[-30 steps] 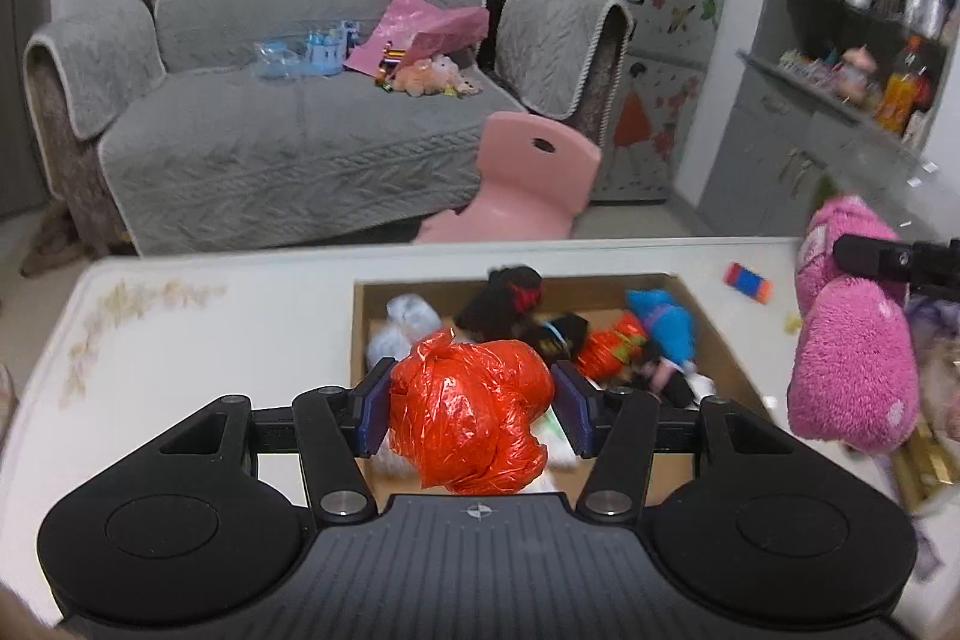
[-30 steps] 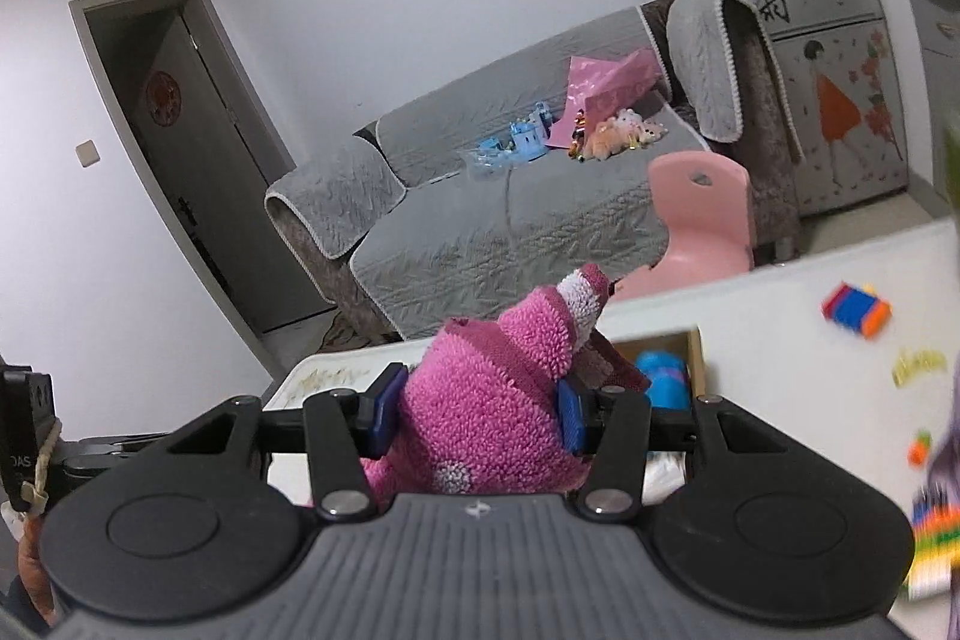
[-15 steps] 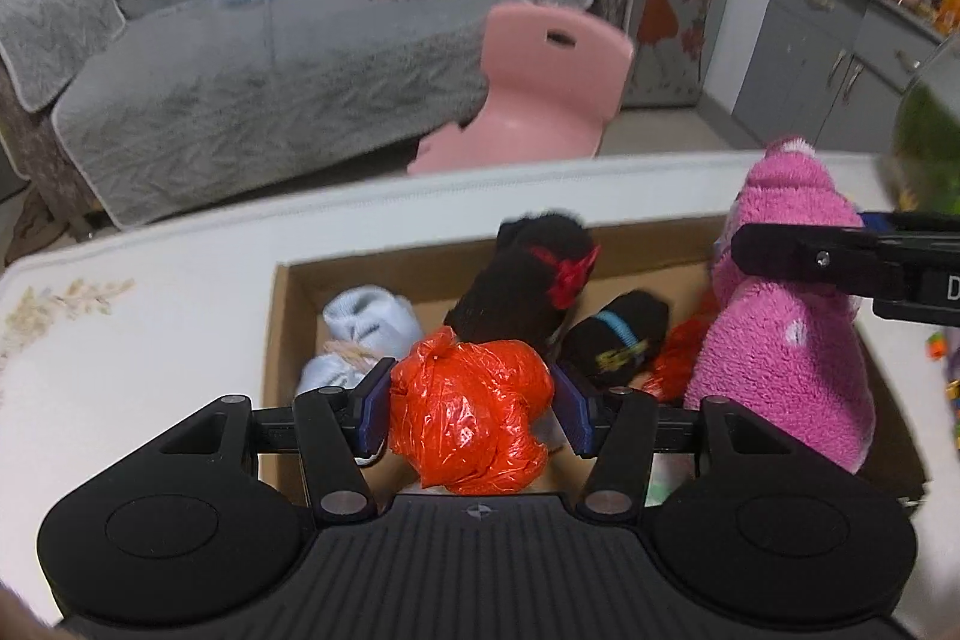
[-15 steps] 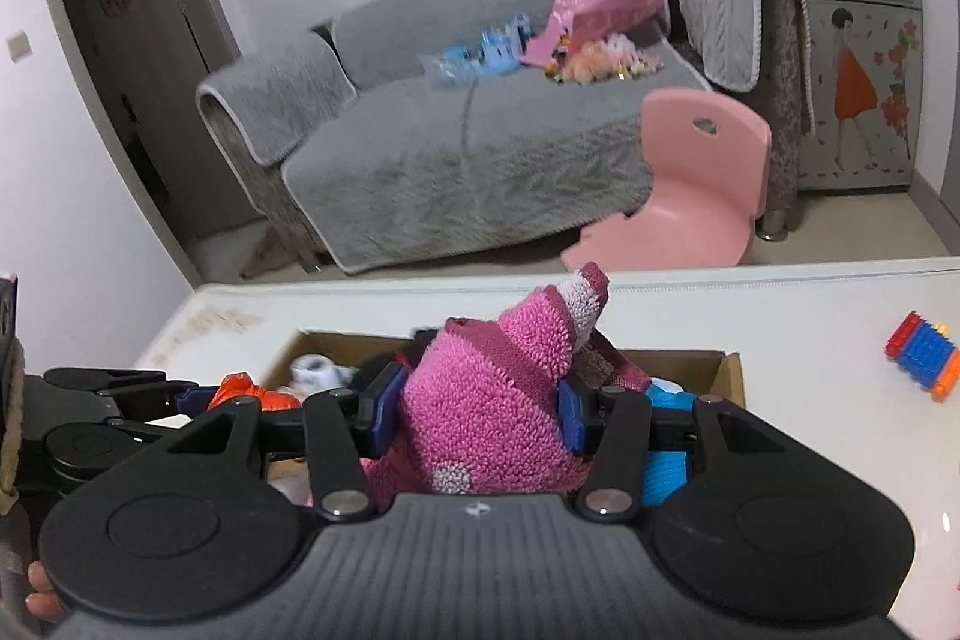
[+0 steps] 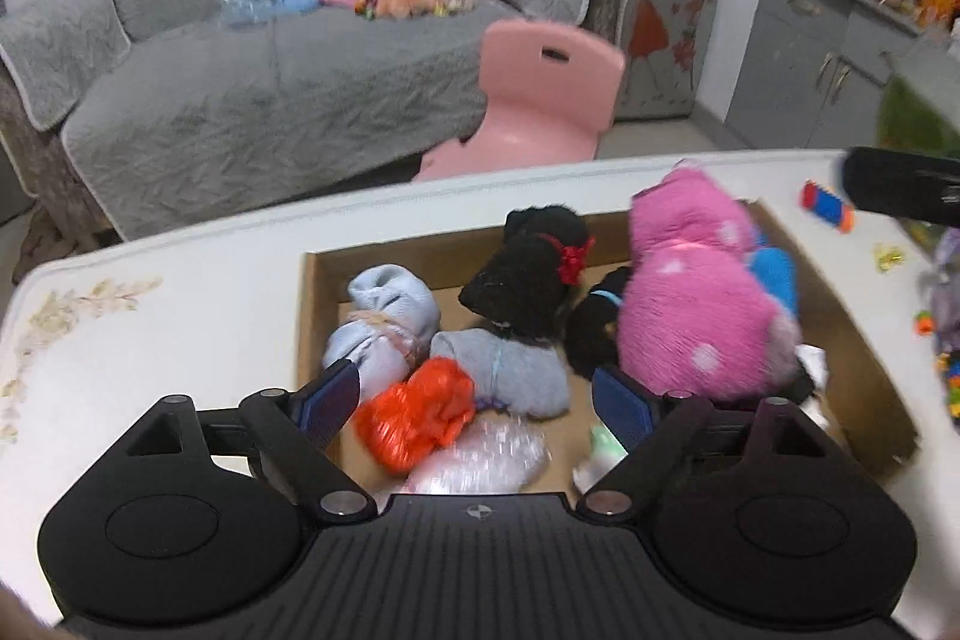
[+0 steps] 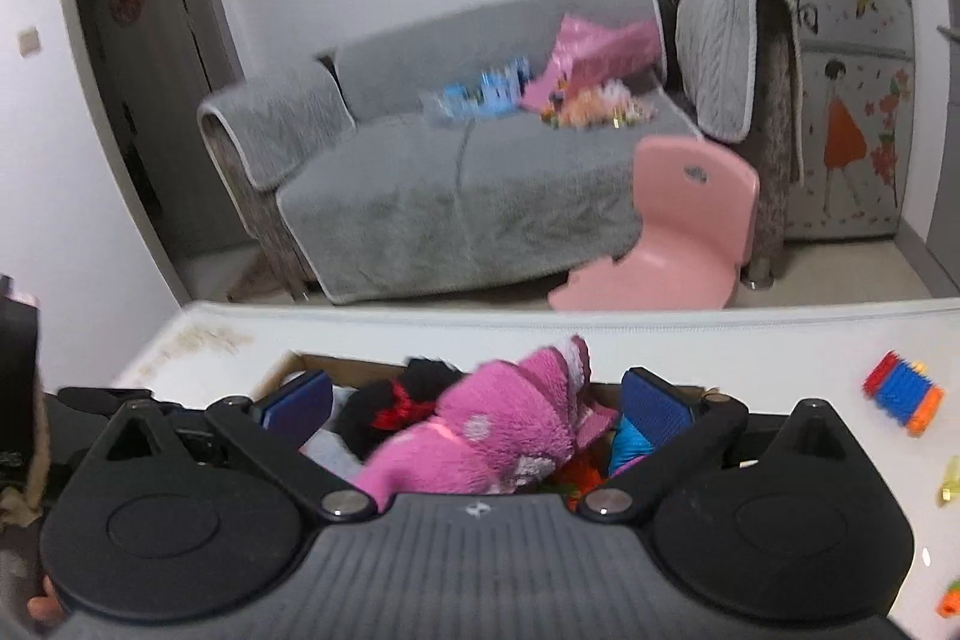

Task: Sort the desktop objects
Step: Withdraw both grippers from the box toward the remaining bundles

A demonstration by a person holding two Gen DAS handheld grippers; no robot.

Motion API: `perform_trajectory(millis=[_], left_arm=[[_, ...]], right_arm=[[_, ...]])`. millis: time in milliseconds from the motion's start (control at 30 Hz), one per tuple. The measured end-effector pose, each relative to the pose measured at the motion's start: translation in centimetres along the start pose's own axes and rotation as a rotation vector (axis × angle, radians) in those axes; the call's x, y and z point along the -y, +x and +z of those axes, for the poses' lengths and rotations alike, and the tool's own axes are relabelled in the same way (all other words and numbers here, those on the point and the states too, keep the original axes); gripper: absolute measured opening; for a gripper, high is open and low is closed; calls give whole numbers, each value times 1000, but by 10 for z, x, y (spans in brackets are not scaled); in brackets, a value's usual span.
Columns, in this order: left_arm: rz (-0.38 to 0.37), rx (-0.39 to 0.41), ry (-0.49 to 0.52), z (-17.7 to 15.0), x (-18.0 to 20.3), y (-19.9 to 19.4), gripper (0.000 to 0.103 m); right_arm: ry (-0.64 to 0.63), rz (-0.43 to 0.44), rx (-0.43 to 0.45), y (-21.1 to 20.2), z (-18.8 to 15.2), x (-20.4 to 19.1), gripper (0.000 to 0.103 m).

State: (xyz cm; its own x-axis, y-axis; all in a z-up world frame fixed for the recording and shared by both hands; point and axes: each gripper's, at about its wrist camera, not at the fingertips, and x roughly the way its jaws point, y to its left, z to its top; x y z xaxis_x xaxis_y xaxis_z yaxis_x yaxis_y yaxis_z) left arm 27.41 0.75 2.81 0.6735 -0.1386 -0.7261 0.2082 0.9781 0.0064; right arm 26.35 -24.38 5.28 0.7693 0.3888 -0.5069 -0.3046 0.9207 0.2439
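Observation:
A cardboard box [image 5: 309, 307] sits on the white table and holds several soft items. My left gripper [image 5: 480, 397] is open above its near side; the orange plastic bundle [image 5: 414, 415] lies in the box between the fingers, free of both pads. The pink plush toy [image 5: 696, 304] lies in the box at the right, next to a black plush [image 5: 528, 280] and pale blue rolled cloths [image 5: 390, 310]. My right gripper [image 6: 477, 400] is open over the box, with the pink plush [image 6: 504, 430] lying loose below it. The right gripper's tip [image 5: 900, 187] shows at the left wrist view's right edge.
A blue, red and orange block toy [image 6: 903, 394] lies on the table right of the box, also in the left wrist view [image 5: 828, 205]. Small loose bricks [image 5: 945, 364] are scattered at the table's right edge. A pink chair [image 5: 540, 100] and grey sofa [image 5: 240, 88] stand beyond the table.
Both grippers have opened. The orange bundle has dropped from the left gripper into the box, and the pink plush has dropped from the right gripper into the box's right side.

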Motion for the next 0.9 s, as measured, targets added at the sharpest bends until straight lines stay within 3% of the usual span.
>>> perform_trajectory(millis=[100, 200, 300, 500, 900], left_arm=[[-10, 58, 15, -22, 3, -38, 92], [-22, 102, -3, -58, 8, -70, 98], [-24, 115, -3, -94, 16, -85, 100], [-61, 72, 69, -142, 35, -87, 100], [-123, 26, 210, -168, 66, -59, 100]], right_arm=[[3, 34, 64, -45, -10, -4, 103], [0, 85, 100, -85, -45, -9, 103], [6, 143, 65, -99, -91, -15, 103], [18, 156, -64, -76, -143, -22, 103], [-41, 187, -134, -49, -160, -41, 103]])
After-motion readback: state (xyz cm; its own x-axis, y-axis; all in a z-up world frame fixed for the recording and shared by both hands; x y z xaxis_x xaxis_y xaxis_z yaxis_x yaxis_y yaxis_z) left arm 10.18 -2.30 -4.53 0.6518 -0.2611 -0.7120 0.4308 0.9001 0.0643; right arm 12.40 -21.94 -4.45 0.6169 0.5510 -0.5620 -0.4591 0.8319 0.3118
